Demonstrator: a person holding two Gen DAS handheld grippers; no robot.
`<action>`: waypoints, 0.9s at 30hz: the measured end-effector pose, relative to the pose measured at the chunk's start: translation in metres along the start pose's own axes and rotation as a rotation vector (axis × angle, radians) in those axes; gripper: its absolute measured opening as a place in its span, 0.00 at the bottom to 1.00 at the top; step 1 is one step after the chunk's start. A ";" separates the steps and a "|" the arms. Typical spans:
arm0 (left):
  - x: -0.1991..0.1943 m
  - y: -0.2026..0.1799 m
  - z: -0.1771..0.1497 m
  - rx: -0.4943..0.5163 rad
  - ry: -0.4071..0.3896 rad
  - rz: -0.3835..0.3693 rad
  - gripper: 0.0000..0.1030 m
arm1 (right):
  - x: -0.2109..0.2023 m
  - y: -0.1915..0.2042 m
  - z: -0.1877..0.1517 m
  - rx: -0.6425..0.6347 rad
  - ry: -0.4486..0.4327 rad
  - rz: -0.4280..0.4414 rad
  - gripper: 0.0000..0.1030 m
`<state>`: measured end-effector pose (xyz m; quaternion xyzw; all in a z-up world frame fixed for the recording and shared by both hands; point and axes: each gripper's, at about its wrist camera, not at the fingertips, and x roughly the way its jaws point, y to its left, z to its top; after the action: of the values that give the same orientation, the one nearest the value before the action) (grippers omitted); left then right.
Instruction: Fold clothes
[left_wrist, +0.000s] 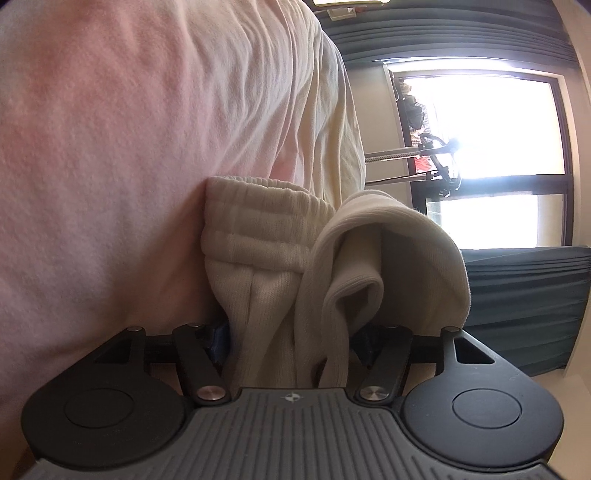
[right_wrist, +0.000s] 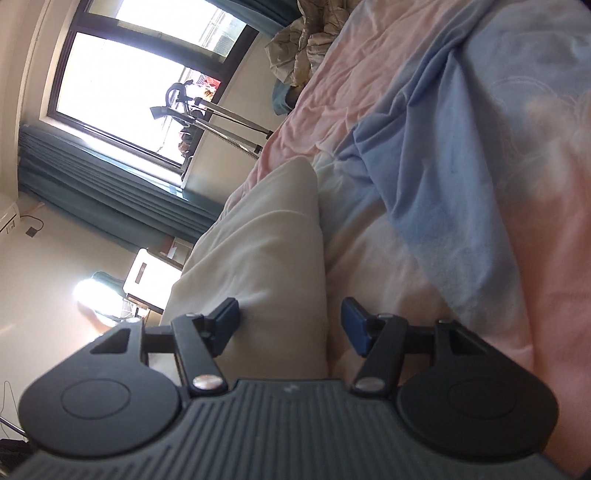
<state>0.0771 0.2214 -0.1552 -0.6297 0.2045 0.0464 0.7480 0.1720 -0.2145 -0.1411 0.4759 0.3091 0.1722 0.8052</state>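
Cream knit garment (left_wrist: 280, 266) bunched between the fingers of the left gripper (left_wrist: 291, 343), ribbed waistband or cuff band riding just above the pinch, loose folds spilling toward the window (left_wrist: 480, 147). Jaws pressed in on the cloth from both sides, blue pads mostly buried in it. Right up against the pink bedspread (left_wrist: 110, 166), which fills the view on the far side of the garment from the window.

Over at the right gripper (right_wrist: 291, 325): spread wide, blue fingertips (right_wrist: 227, 321) standing apart, nothing pinched. A smooth cream length of the garment (right_wrist: 266, 240) running straight out between them, lying on the pink-and-blue bedding (right_wrist: 443, 184), tapering away toward the teal curtains (right_wrist: 110, 184). One pad touching or nearly touching the cloth's edge, hard to say which.

Handling, by the look of it: soft, light, floppy knit, no stiffness at all, likely stretchy along the ribbing. No risk of breakage, but prone to sagging and sliding out of line once lifted. Doubled, stitched band probably the firmest place to grab, less likely to slip than a single thin layer. For the right side, best bet a bite on the garment's edge directly ahead, through both layers, opposite the left's hold, so the fabric can be drawn taut and laid flat on the bedding before a crease goes in.
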 end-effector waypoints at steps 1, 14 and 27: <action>0.001 0.000 -0.001 0.005 -0.001 0.000 0.71 | 0.005 0.000 0.002 0.007 0.009 0.022 0.65; 0.007 -0.015 -0.005 0.081 -0.025 0.060 0.45 | 0.026 0.024 0.001 -0.079 -0.047 -0.095 0.27; -0.034 -0.078 -0.039 0.064 0.058 -0.138 0.36 | -0.072 0.134 0.029 -0.321 -0.304 -0.061 0.20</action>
<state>0.0613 0.1743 -0.0758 -0.6190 0.1833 -0.0302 0.7631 0.1393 -0.2092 0.0097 0.3528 0.1670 0.1211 0.9127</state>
